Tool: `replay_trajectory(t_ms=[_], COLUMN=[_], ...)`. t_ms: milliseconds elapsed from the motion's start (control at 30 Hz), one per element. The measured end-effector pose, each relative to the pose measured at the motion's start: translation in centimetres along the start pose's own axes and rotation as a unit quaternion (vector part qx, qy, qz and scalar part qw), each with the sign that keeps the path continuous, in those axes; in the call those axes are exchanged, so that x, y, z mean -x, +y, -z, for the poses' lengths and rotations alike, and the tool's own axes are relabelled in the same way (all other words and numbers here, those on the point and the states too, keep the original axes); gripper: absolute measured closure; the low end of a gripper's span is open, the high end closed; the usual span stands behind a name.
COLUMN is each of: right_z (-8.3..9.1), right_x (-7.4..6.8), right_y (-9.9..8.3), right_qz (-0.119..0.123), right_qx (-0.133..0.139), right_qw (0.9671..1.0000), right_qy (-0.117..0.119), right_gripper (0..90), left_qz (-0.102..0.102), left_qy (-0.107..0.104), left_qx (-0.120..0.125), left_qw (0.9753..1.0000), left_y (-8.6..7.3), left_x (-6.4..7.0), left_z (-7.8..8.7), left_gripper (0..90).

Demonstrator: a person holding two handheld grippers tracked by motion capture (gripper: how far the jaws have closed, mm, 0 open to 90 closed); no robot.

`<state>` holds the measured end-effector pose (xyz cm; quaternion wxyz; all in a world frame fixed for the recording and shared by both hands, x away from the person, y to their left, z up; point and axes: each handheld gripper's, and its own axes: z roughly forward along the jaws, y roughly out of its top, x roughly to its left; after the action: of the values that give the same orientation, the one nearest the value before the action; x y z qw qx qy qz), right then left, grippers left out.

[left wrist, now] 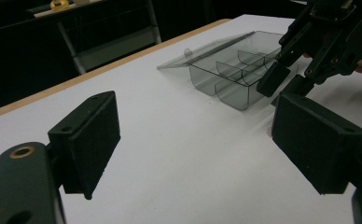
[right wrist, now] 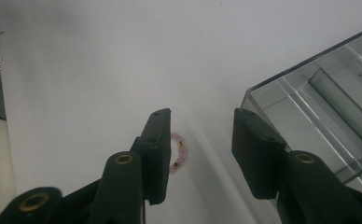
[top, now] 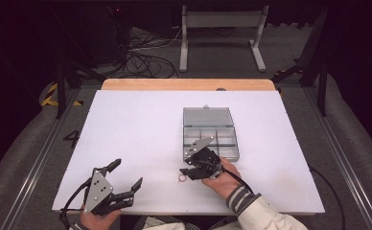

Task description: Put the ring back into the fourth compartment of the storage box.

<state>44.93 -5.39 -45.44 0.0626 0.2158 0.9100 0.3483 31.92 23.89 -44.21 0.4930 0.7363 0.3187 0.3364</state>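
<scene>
Pink bead ring, one, one clear box, two tools apart

Open right tool, bead ring, clear box

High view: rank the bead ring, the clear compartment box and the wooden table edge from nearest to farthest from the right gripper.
1. Bead ring, on the white table just left of the right gripper.
2. Clear compartment box, right behind the gripper.
3. Wooden table edge, at the far side.

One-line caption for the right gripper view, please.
Open right gripper poised over a small pink beaded ring on the white table, beside the clear compartment box.
</scene>
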Motion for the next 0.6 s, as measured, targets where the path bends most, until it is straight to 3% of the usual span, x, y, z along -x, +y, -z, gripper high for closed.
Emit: replay_trajectory(t_ms=[233, 600], right_z=[-0.9, -1.7], right_x=[-0.2, -0.6], right_y=[-0.1, -0.1], right_qz=[0.002, 0.022], right_qx=[-0.021, -0.046], right_qw=[0.9997, 0.9987], right_qy=[0.011, 0.007], right_gripper=[61.9, 69.5], left_qz=[-0.001, -0.004], left_qy=[-0.001, -0.001], left_qx=[-0.001, -0.003], left_qw=[1.0, 1.0], left_y=[0.0, 0.0], left_x=[0.0, 0.0], left_z=[0.0, 0.0], left_gripper=[16.3, 16.3])
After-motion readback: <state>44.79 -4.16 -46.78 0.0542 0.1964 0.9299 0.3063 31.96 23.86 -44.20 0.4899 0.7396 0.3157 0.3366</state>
